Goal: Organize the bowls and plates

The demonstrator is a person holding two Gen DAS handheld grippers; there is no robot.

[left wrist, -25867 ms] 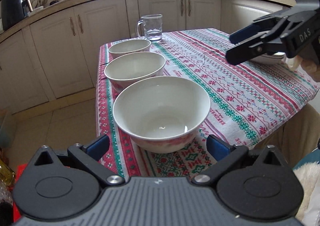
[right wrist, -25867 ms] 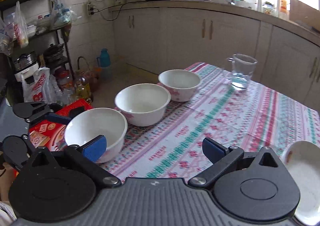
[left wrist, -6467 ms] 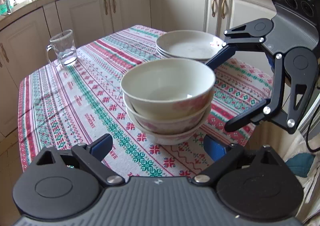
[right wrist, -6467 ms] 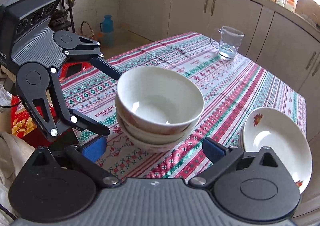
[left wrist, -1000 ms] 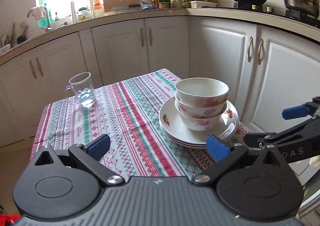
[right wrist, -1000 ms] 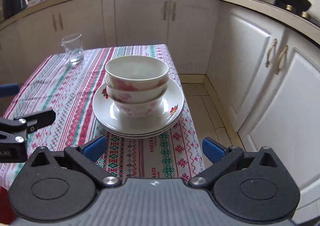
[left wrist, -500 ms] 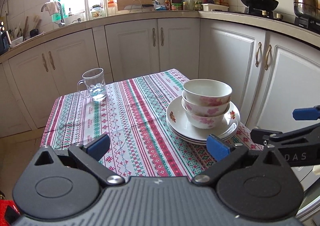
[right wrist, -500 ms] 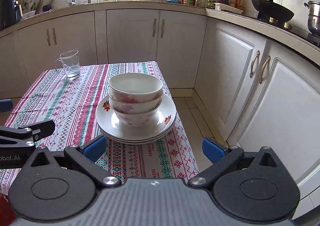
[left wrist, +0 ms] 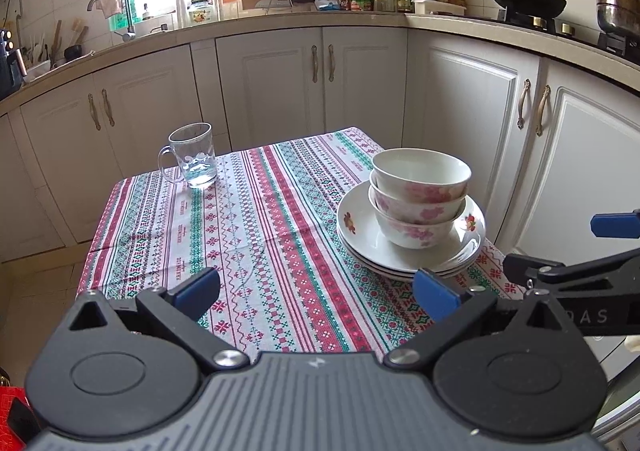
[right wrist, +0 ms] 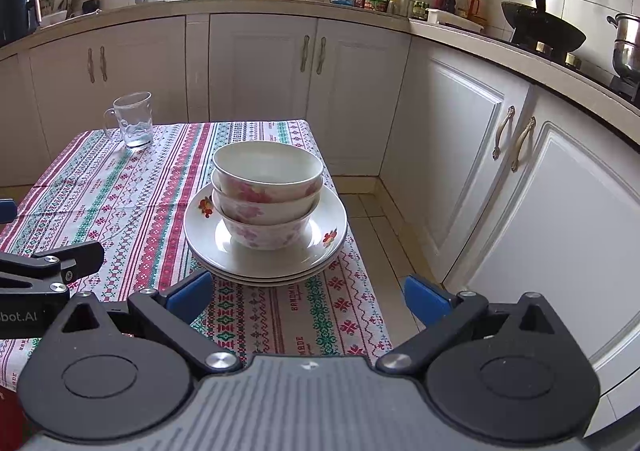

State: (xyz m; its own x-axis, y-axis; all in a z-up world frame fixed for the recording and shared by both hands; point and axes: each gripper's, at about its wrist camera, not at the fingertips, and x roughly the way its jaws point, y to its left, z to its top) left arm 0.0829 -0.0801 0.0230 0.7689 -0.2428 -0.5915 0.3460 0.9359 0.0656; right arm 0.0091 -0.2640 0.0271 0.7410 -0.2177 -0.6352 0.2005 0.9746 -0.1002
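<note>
We hold both tongs spread wide with nothing between their blue pads: the left gripper (left wrist: 316, 291) sits over the near part of the patterned tablecloth (left wrist: 256, 235), and the right gripper (right wrist: 306, 297) hovers at the near right edge of the table. In front of us three floral bowls (right wrist: 268, 187) sit nested one inside another on a stack of white plates (right wrist: 320, 247), close to the table's right edge. A glass mug (left wrist: 194, 155) stands upright at the far left corner, well apart from the stack. White cabinets (left wrist: 276, 83) run behind the table.
</note>
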